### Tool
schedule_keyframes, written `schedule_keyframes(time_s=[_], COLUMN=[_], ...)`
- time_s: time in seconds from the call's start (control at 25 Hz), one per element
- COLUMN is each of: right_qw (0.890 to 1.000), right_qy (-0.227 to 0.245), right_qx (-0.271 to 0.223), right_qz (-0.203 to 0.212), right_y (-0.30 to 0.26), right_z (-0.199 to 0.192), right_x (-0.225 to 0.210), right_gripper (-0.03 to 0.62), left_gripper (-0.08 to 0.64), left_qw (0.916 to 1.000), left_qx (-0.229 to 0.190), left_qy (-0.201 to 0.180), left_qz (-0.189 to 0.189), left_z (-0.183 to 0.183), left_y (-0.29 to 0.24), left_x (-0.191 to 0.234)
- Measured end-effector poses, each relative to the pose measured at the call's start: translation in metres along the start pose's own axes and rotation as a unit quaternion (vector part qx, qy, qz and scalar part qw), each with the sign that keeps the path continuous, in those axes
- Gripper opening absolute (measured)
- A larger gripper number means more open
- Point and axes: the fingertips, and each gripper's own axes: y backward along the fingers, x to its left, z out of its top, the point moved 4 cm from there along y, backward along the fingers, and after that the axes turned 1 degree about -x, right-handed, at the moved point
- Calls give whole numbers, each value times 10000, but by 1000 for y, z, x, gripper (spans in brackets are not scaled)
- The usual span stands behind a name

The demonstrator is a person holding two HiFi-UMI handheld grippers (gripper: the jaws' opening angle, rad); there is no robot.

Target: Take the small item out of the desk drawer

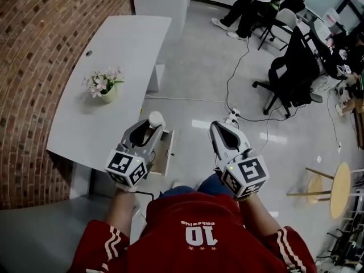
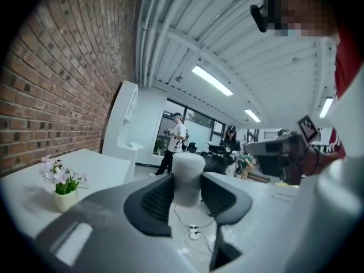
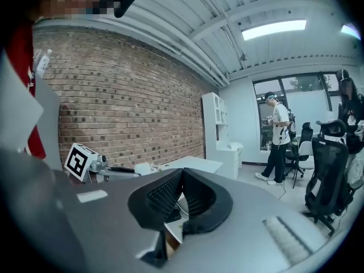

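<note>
Your left gripper (image 1: 147,133) is clamped on the small white item (image 2: 187,177), held above the open drawer (image 1: 165,152) at the near right corner of the desk (image 1: 114,56); removal appears achieved. Your right gripper (image 3: 180,193) is clenched empty, standing clear.

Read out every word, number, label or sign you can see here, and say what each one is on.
"10": on the back of the red shirt, head view.
Small print beside that number: too small to read.
Left cube and right cube: square marker patterns only, no letters.
Nothing else is readable in any view.
</note>
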Motion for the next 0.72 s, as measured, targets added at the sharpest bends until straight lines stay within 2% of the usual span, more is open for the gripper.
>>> schedule_keyframes(time_s=[0.16,0.32,0.44,0.6,0.72], right_qw=[9995,9963,9922,9866,9817], right_qy=[35,111,194,235,254], right_qx=[-147,-360,-501,-622,-653], right_qz=[278,775,1126,1493,1770], right_y=[-5,-22,-38,-49,-58], right_z=[12,31,50,66,71], right_x=[0,1,2,-1,2], right_gripper=[0,0,0,0,0], left_gripper=[158,160,158,159,159], left_qw=[9987,9949,9889,9799,9720], left_qx=[-406,-692,-848,-830,-882], left_qy=[110,-15,-163,-491,-552], left_qz=[279,731,1211,1746,2105], left_z=[32,59,78,95,103], left_y=[14,23,33,44,57], left_x=[-10,-19,-21,-24,-27])
